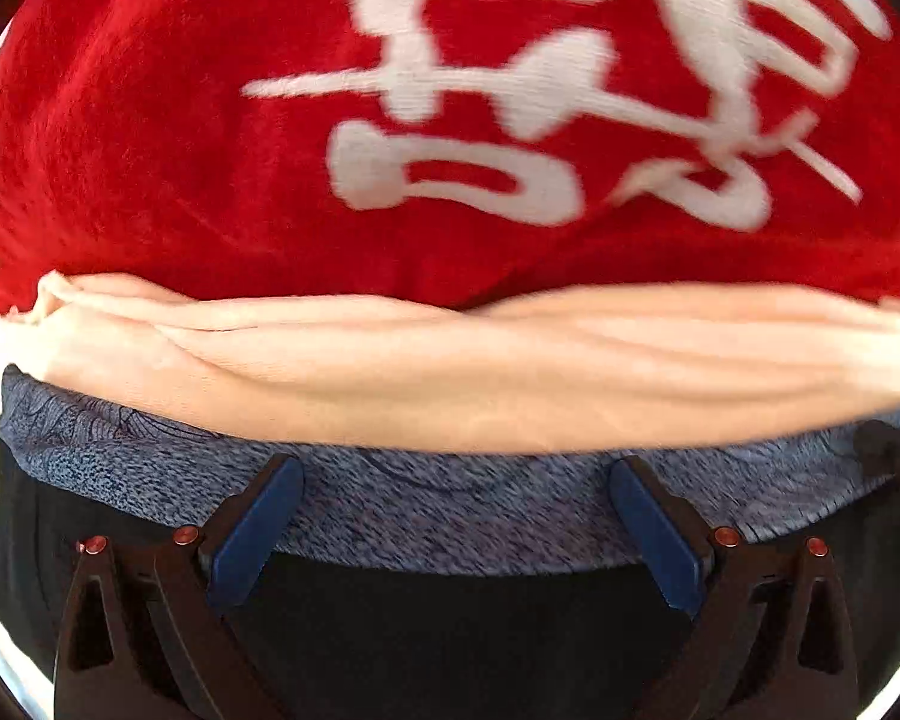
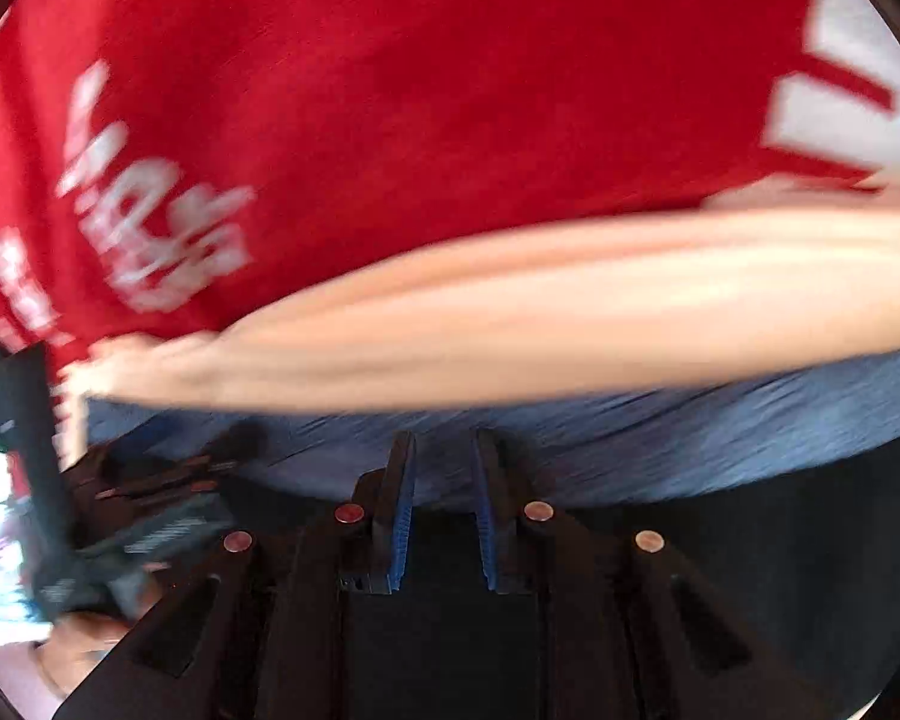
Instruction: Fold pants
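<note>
A: From the left wrist we see our left gripper (image 1: 456, 474) with its jaws spread wide over grey-blue heathered fabric (image 1: 426, 516), gripping nothing. The pale peach pants (image 1: 450, 360) lie bunched just past it at 12 o'clock, against a red cloth with white lettering (image 1: 180, 120).

B: From the right wrist, our right gripper (image 2: 444, 450) has a narrow gap, nothing pinched. The left gripper (image 2: 168, 480) appears at 9 o'clock; the pants (image 2: 510, 312) are blurred.
</note>
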Motion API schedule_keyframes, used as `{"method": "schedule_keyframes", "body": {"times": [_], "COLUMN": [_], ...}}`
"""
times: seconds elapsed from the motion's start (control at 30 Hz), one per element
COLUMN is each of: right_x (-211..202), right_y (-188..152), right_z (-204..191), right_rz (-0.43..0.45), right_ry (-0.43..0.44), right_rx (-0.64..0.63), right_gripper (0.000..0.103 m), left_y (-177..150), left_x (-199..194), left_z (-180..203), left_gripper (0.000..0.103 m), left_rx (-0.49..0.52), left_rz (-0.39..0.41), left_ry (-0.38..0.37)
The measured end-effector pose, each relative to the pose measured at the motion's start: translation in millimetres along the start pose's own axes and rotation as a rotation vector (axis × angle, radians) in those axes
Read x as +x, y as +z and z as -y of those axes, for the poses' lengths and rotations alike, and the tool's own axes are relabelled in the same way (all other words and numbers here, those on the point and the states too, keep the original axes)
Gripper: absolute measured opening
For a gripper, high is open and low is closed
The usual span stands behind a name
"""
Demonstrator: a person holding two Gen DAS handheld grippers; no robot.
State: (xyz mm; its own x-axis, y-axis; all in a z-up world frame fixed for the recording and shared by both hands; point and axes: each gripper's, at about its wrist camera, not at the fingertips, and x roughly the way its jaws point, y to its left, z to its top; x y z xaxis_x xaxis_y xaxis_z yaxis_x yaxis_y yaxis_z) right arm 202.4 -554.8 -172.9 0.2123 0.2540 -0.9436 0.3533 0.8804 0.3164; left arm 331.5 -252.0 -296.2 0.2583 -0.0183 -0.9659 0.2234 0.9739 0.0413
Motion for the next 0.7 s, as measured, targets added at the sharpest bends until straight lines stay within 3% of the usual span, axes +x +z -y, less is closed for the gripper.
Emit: {"method": "schedule_keyframes", "body": {"times": [0.07, 0.17, 0.27, 0.37, 0.5, 0.63, 0.7], "right_x": [-6, -26, -58, -83, -99, -123, -138], "right_y": [6, 7, -4, -24, -51, -70, -76], "right_z": [16, 27, 49, 81, 128, 176, 192], "right_rz": [0.011, 0.038, 0.092, 0.103, 0.055, 0.057, 0.069], "right_ry": [-0.014, -0.136, -0.161, -0.226, -0.299, -0.377, -0.377], "right_rx": [0.028, 0.023, 0.065, 0.100, 0.139, 0.236, 0.304], "right_gripper": [0.020, 0.024, 0.058, 0.059, 0.059, 0.059, 0.059], "left_y": [13, 17, 13, -5, -35, -58, -63], "left_x": [6, -1, -21, -41, -52, -38, -43], "left_z": [-14, -20, -9, 17, 64, 94, 98], "left_gripper": [0.103, 0.103, 0.103, 0.103, 0.103, 0.103, 0.103], "left_rx": [0.008, -0.004, -0.001, 0.054, 0.114, 0.138, 0.134], "left_rz": [-0.001, -0.025, -0.026, -0.023, -0.050, -0.111, -0.054], "left_ry": [0.032, 0.060, 0.009, -0.031, -0.099, -0.094, -0.067]}}
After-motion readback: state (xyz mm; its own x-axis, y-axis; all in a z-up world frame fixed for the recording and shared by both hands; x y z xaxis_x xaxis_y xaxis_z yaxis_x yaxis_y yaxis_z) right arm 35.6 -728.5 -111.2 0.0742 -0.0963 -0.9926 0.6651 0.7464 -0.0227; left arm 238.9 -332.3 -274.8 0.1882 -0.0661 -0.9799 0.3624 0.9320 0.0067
